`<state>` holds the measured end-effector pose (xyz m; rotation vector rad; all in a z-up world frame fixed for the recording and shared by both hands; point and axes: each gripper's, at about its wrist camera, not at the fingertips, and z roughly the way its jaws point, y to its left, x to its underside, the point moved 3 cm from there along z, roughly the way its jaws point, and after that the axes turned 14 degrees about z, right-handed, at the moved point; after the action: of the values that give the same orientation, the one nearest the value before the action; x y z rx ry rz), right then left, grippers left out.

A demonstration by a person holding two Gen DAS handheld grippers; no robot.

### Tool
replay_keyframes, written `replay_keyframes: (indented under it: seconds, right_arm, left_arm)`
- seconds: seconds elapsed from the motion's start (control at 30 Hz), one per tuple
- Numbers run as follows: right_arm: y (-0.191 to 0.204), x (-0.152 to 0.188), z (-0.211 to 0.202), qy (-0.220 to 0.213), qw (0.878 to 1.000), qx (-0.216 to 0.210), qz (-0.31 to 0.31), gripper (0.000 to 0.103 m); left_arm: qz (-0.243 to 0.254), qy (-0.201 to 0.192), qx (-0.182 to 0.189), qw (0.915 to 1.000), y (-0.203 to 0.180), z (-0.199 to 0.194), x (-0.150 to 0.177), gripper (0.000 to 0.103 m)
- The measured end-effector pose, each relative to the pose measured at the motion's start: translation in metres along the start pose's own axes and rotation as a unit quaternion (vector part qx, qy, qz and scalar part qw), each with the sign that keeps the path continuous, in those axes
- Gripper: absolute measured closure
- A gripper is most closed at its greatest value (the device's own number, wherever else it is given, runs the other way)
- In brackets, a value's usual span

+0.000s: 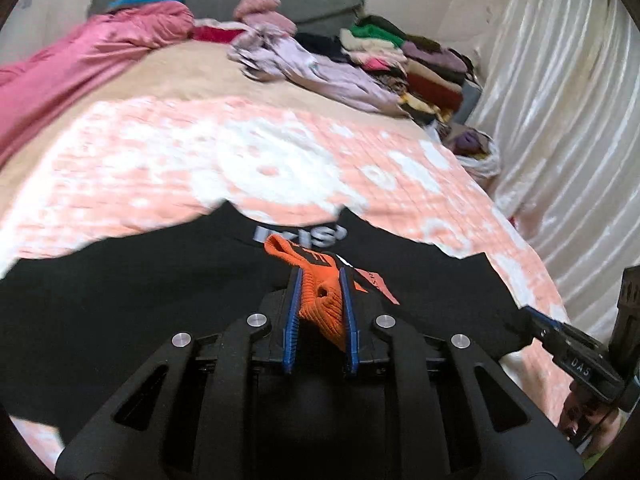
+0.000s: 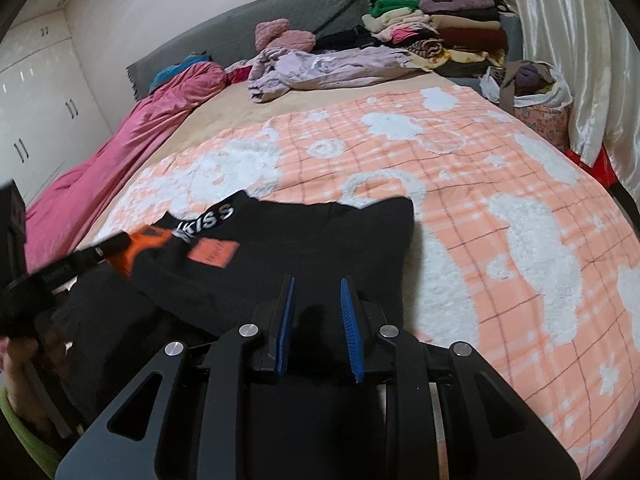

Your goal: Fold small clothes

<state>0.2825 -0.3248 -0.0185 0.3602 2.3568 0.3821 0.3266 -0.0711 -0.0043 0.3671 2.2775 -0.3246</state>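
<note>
A black top (image 2: 312, 240) with white "KISS" lettering and an orange patch (image 2: 213, 255) lies on the peach and white blanket (image 2: 500, 208). My left gripper (image 1: 320, 280) is shut on the top's orange ribbed cuff (image 1: 322, 300) and holds it over the black cloth (image 1: 140, 292). It shows at the left of the right wrist view (image 2: 112, 248), with the orange cuff (image 2: 144, 246). My right gripper (image 2: 317, 284) is over the top's lower right part, with black cloth between its blue pads (image 2: 349, 312). It shows at the right of the left wrist view (image 1: 532, 312).
A pink duvet (image 2: 120, 152) lies along the bed's left side. A crumpled lilac garment (image 2: 320, 68) and stacks of folded clothes (image 2: 440, 36) sit at the head. A bag of clothes (image 2: 536, 92) and pale curtains (image 2: 580, 60) stand at the right.
</note>
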Motion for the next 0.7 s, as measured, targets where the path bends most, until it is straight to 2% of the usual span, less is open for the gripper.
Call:
replay_keyframes:
  seconds: [0.13,0.3,0.47,0.7]
  right_arm:
    - [0.015,0.005,0.004,0.006,1.0,0.0,-0.018,0.081]
    - [0.033,0.013,0.015,0.021,0.999,0.003,-0.04,0.081]
    - [0.049,0.02,0.03,0.035,0.997,0.011,-0.062,0.081]
    - [0.056,0.027,0.048,0.051,0.996,0.018,-0.067,0.081]
  left_arm:
    - [-0.007,-0.002,-0.049,0.9988,0.031,-0.015,0.006,0.092]
    - [-0.022,0.021,-0.076,0.9966,0.063,-0.02,0.023,0.092]
    - [-0.041,0.07,-0.075,0.9939,0.085,-0.005,0.046,0.092]
    - [-0.025,0.095,-0.095,0.9907,0.089,-0.004,0.06,0.088]
